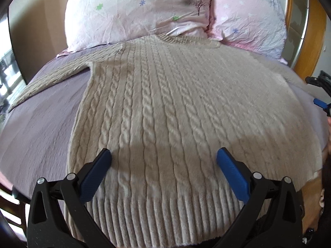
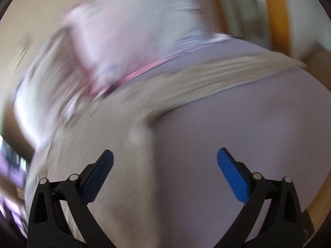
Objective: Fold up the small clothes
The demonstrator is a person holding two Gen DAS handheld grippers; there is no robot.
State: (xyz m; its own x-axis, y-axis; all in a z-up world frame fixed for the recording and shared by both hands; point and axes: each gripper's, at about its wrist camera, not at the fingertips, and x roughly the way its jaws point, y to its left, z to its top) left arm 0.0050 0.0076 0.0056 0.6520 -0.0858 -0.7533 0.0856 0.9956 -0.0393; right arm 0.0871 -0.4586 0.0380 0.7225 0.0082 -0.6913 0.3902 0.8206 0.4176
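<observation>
A beige cable-knit sweater (image 1: 165, 107) lies flat on the bed, ribbed hem toward me, neck toward the pillows, one sleeve stretched out to the left (image 1: 47, 78). My left gripper (image 1: 164, 159) is open and empty, hovering just above the hem. My right gripper (image 2: 165, 159) is open and empty; its view is heavily blurred. It shows the sweater's right side (image 2: 99, 144) and its right sleeve (image 2: 217, 76) running off to the upper right. The right gripper also shows at the right edge of the left wrist view (image 1: 321, 101).
The sweater lies on a mauve bedsheet (image 1: 41, 128). Two pink floral pillows (image 1: 134, 12) (image 1: 248, 16) lean at the head of the bed. A wooden headboard frame (image 1: 310, 33) stands on the right. The bed's wooden edge (image 2: 318, 202) shows at lower right.
</observation>
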